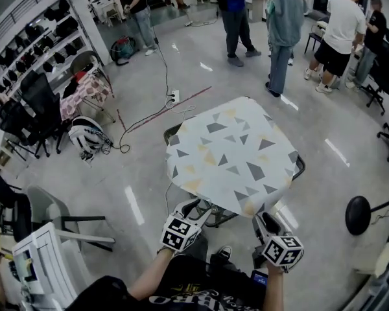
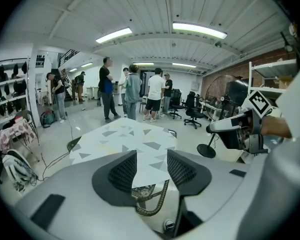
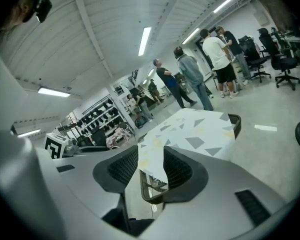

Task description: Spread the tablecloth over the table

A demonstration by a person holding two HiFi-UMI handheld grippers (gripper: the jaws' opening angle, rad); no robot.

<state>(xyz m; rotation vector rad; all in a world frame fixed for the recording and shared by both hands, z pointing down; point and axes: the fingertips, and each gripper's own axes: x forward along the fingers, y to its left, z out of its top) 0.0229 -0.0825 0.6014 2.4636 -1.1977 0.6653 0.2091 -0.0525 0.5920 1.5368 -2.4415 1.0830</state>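
The white tablecloth (image 1: 230, 154) with grey and yellow triangles lies flat over a small dark-framed table (image 1: 171, 133), its edges hanging a little over the sides. My left gripper (image 1: 198, 206) hovers at the cloth's near edge on the left, and my right gripper (image 1: 264, 220) hovers at the near right corner. In the left gripper view the jaws (image 2: 151, 159) stand apart, and the cloth (image 2: 125, 139) shows beyond the gap, not pinched. In the right gripper view the jaws (image 3: 151, 156) also stand apart, with the cloth's near corner (image 3: 190, 134) seen past them.
Several people stand at the far side of the room (image 1: 282, 24). A cable (image 1: 162, 112) runs across the floor left of the table. A chair with clothes (image 1: 84, 89) and a helmet (image 1: 85, 133) are at the left, and a round-based stand (image 1: 358, 214) at the right.
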